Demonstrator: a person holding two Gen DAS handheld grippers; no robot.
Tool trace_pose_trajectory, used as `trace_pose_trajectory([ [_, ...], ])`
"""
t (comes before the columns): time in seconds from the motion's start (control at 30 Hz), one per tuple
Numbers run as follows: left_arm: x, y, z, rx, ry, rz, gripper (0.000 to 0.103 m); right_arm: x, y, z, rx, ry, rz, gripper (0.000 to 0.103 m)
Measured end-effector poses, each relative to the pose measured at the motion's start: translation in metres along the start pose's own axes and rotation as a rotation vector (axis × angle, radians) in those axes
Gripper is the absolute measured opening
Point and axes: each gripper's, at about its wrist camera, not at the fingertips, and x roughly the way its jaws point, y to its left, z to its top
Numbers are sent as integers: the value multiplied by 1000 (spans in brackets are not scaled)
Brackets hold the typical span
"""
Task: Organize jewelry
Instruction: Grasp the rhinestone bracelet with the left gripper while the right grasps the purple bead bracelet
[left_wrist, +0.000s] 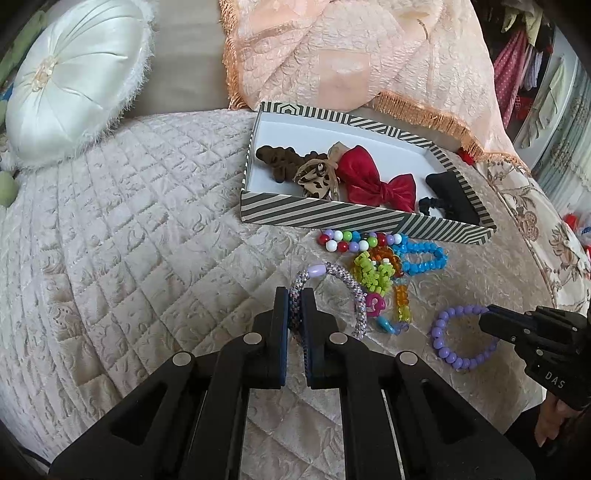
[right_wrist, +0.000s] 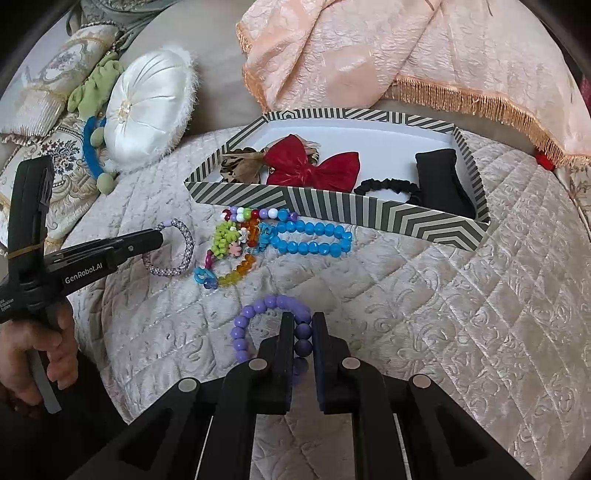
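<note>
Gripping woven bracelet (left_wrist: 334, 280), left hand-held gripper (left_wrist: 294, 295) clamped; right hand-held gripper (right_wrist: 303, 321) clamped on purple bracelet (right_wrist: 258, 314); bead pile (right_wrist: 258, 240) beside striped box (right_wrist: 332, 210) on bed (right_wrist: 443, 295)

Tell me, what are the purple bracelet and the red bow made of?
Purple bracelet: probably plastic beads, smooth and round, with a slight shine. Red bow: soft cloth, maybe velvet, going by its folds and dull sheen.
</note>
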Motion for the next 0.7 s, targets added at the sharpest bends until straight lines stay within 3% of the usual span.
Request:
trace_pose_trajectory([
  [0.7, 0, -1, -1, 9, -1, 8, 5, 2, 3, 0, -20, 1, -17, 8],
])
